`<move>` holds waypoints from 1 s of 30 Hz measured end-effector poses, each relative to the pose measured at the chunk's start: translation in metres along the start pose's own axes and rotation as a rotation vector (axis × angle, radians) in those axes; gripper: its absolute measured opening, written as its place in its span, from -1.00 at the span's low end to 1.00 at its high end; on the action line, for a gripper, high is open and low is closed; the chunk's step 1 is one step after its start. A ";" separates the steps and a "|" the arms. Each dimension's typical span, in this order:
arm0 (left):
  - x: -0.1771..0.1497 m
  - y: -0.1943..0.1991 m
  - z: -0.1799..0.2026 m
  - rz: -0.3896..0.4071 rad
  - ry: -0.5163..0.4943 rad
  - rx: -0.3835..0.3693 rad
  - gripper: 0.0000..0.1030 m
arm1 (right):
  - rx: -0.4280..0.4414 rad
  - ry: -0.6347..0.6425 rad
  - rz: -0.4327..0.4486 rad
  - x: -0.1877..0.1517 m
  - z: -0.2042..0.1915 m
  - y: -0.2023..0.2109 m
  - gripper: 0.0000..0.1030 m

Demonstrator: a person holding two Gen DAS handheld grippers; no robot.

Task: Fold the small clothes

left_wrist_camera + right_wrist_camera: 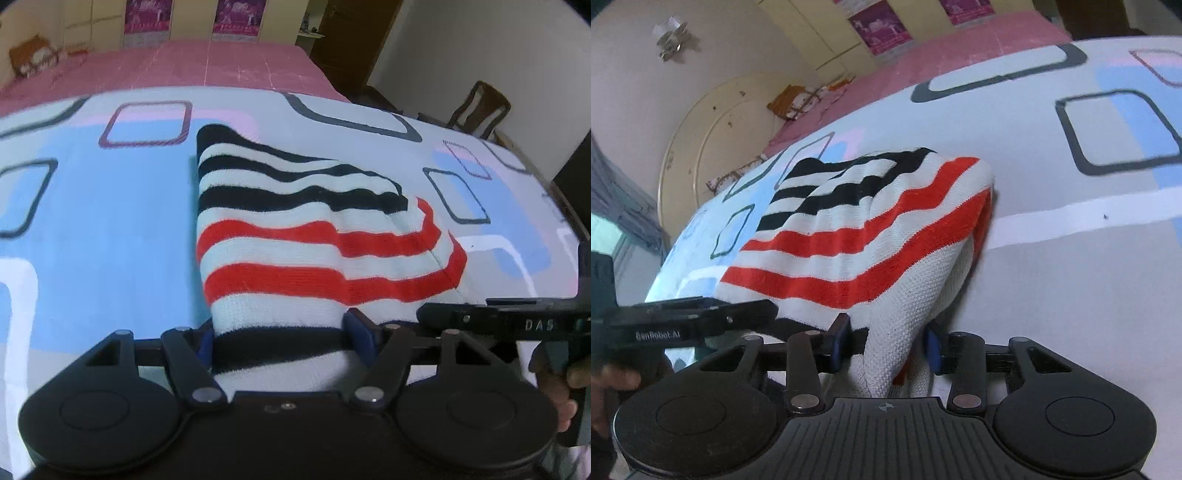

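Note:
A small knitted garment (295, 251) with white, red and black stripes lies folded on the patterned bedsheet (92, 221). My left gripper (284, 341) has its blue pads either side of the garment's near black-striped edge, with cloth filling the gap. My right gripper (886, 347) holds the garment's (857, 236) near white corner between its pads, the cloth bunched up there. Each gripper shows at the edge of the other's view: the right gripper (517, 325) beside the left, the left gripper (683, 325) beside the right.
The sheet (1071, 277) is white and light blue with dark rounded squares. A pink bedspread (207, 66) lies beyond it. A wooden chair (480, 107) stands at the far right by the wall. A cushion (790, 99) lies near the headboard.

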State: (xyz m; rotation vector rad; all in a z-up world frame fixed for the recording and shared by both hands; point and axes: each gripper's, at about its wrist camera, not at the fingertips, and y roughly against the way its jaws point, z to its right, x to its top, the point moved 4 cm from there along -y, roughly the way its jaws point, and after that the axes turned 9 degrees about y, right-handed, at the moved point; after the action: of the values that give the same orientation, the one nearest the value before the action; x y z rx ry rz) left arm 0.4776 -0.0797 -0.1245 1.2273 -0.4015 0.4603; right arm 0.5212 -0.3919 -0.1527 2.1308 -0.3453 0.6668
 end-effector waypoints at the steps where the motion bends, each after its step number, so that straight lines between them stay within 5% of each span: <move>1: 0.000 0.001 0.001 0.003 -0.011 0.008 0.30 | 0.000 -0.006 0.001 -0.001 -0.001 -0.001 -0.20; 11: -0.002 0.005 0.016 0.024 -0.137 0.074 0.25 | -0.079 0.023 0.018 0.000 -0.017 -0.007 -0.23; 21: -0.002 0.020 0.010 0.042 -0.183 -0.006 0.04 | -0.223 0.080 0.061 0.000 -0.053 -0.001 -0.38; 30: -0.001 0.050 -0.002 0.083 -0.246 -0.030 0.02 | -0.266 0.108 0.093 0.002 -0.100 0.005 -0.39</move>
State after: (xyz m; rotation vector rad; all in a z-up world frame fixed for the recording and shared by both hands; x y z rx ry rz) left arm 0.4495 -0.0645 -0.0858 1.2451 -0.6685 0.3730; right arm 0.4868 -0.3153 -0.0989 1.8283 -0.4499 0.7435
